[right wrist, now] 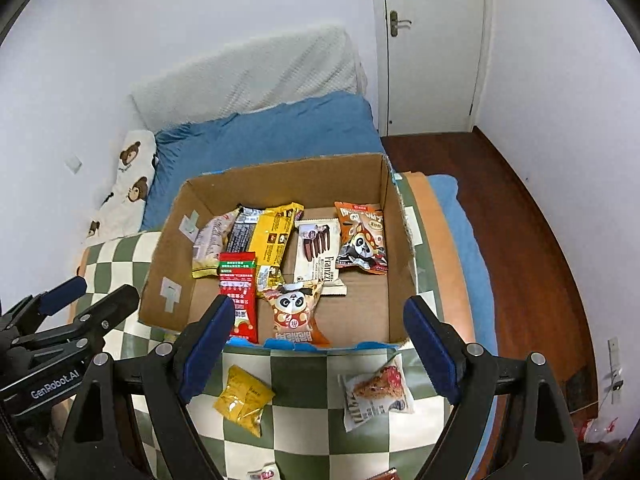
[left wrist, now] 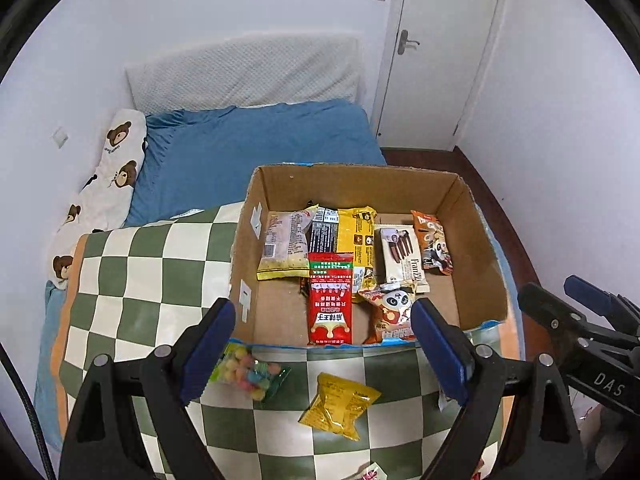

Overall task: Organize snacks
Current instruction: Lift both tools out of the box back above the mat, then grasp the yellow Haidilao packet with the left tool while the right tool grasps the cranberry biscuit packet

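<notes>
While both claws hang spread and empty above the checked blanket [left wrist: 160, 264], your main risk is a poor pick on soft bedding: the loose packs lie flat on cloth that gives, so a claw driven down can pinch blanket along with wrapper, or skid the pack away. You could also clip the near wall of the box [left wrist: 360, 172], which stands on the bed just past the loose packs, and shove it or tip the packs inside out of their rows. With the two claws side by side, they may foul each other if both go for the yellow pack [left wrist: 338, 406].

Your left claw [left wrist: 324, 356] has that yellow pack just below and between its fingers, slightly to the right, and the candy bag [left wrist: 250, 372] just beside its left finger. Your right claw [right wrist: 320, 356] has the yellow pack near its left finger and the cookie pack [right wrist: 376, 396] low between its fingers, toward the right one. Neither claw touches any pack. Inside the box, a red pack [left wrist: 330, 300] and a panda pack [left wrist: 390, 312] lie against the near wall.
</notes>
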The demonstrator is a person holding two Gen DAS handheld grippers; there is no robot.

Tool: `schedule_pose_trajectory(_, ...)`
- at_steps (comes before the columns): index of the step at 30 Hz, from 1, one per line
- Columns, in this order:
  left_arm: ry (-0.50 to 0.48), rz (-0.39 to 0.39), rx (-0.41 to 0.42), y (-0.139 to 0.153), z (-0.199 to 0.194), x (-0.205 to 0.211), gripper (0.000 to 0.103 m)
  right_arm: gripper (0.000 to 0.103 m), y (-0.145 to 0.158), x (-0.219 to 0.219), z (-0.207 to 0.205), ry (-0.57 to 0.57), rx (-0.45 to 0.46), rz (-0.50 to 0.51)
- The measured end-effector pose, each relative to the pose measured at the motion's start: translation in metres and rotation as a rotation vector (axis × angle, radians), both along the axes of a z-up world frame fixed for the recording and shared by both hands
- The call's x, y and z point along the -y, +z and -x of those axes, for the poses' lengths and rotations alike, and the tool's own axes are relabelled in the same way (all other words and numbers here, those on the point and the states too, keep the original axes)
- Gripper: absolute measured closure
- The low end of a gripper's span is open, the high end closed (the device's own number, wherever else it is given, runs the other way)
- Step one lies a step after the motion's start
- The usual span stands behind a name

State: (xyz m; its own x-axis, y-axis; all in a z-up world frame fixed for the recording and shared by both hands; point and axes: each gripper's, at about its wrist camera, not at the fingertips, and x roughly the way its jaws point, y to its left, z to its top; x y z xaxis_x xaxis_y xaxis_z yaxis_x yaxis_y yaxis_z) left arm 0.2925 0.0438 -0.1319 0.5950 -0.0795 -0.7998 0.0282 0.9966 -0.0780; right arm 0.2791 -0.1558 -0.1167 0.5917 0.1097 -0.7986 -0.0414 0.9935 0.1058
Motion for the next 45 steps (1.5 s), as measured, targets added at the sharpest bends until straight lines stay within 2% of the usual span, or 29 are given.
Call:
schedule_pose_trajectory(6, 0.005, 0.015, -0.01, 0.003, 0.017, -0.002, 0.013, 0.015, 0.006, 0.007, 0.019, -0.008, 0.002, -0.038)
schedule_pose_trajectory(11, 0.007, 0.021, -0.081, -0.022, 0.042, -0.001, 0.013, 0.015, -0.017, 0.026, 0.04, -0.037, -0.074, -0.097)
schedule_pose_trajectory(15, -0.007, 0.026, -0.226, -0.071, 0.062, 0.003, 0.013, 0.015, -0.055, 0.046, 0.067, -0.069, -0.182, -0.105)
schedule_pose_trajectory(18, -0.015, 0.004, -0.332, -0.115, 0.072, 0.008, 0.013, 0.015, -0.095, 0.064, 0.088, -0.111, -0.29, -0.128)
schedule_pose_trajectory(19, -0.016, -0.002, -0.356, -0.124, 0.072, 0.01, 0.013, 0.015, -0.113, 0.072, 0.092, -0.131, -0.338, -0.141)
schedule_pose_trajectory(22, -0.018, -0.017, -0.402, -0.15, 0.065, 0.016, 0.013, 0.015, -0.147, 0.088, 0.091, -0.184, -0.393, -0.205)
schedule_pose_trajectory(25, -0.023, -0.036, -0.417, -0.163, 0.051, 0.023, 0.013, 0.015, -0.177, 0.102, 0.073, -0.278, -0.431, -0.34)
schedule_pose_trajectory(29, -0.031, -0.053, -0.434, -0.173, 0.033, 0.034, 0.013, 0.015, -0.211, 0.114, 0.044, -0.428, -0.452, -0.471)
schedule_pose_trajectory(32, -0.045, -0.077, -0.448, -0.179, 0.024, 0.041, 0.013, 0.015, -0.232, 0.118, 0.027, -0.529, -0.468, -0.518)
schedule_pose_trajectory(34, -0.057, -0.087, -0.463, -0.183, 0.021, 0.045, 0.013, 0.018, -0.247, 0.115, 0.02, -0.55, -0.51, -0.522)
schedule_pose_trajectory(36, -0.07, -0.091, -0.475, -0.186, 0.02, 0.046, 0.013, 0.034, -0.251, 0.109, 0.018, -0.509, -0.515, -0.473)
schedule_pose_trajectory(38, -0.09, -0.077, -0.482, -0.188, 0.019, 0.047, 0.013, 0.042, -0.247, 0.098, 0.016, -0.401, -0.517, -0.38)
schedule_pose_trajectory(41, -0.114, -0.06, -0.502, -0.197, 0.018, 0.05, 0.013, 0.045, -0.245, 0.069, 0.021, -0.146, -0.569, -0.201)
schedule_pose_trajectory(43, -0.135, -0.051, -0.519, -0.203, 0.015, 0.053, 0.013, 0.045, -0.245, 0.053, 0.03, -0.013, -0.598, -0.081)
schedule_pose_trajectory(45, -0.173, -0.051, -0.541, -0.211, 0.011, 0.061, 0.013, 0.045, -0.248, 0.043, 0.04, 0.065, -0.622, -0.004)
